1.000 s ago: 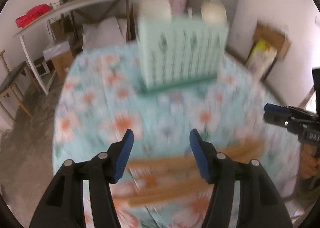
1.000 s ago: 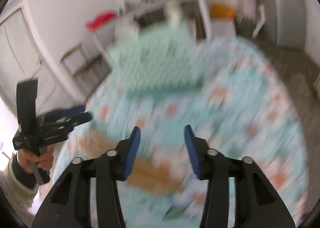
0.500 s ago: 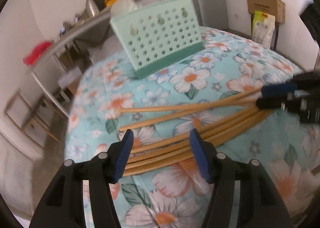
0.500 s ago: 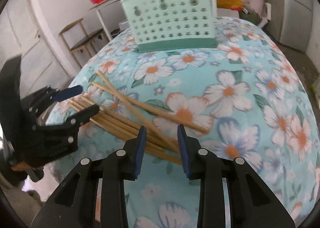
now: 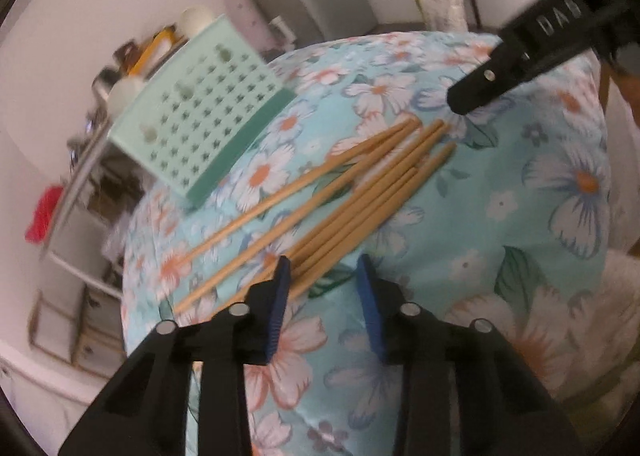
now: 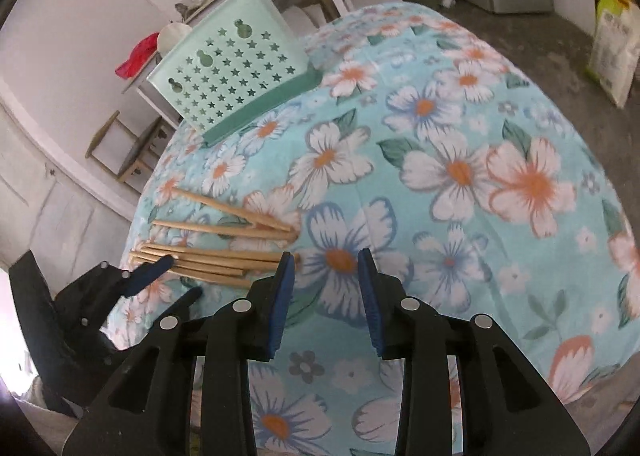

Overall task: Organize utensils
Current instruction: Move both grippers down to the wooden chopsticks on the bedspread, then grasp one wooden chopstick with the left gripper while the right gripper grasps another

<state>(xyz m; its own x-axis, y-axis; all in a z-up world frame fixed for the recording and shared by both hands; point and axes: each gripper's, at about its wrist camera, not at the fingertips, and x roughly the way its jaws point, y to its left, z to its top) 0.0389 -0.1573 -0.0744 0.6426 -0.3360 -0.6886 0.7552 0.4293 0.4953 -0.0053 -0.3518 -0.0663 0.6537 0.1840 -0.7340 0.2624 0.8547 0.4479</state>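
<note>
Floral turquoise cloth (image 6: 460, 103) covered the counter, where wooden chopsticks (image 5: 344, 191) lay loose before a mint perforated plastic holder (image 6: 232, 83). Left gripper (image 5: 324, 276), jaws just narrowed, straddled their ends ungripped; right gripper (image 6: 325, 268) was held narrow, empty.

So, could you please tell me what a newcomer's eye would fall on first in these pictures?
Probably the wooden chopsticks, lying loosely fanned on the floral tablecloth, bright turquoise with big white and orange flowers. Behind them, near the far edge, stands a mint-green utensil holder pierced with star-shaped holes. Each hand-held gripper sits at one end of the sticks: the left with its jaws around their near tips, the right empty.
</note>
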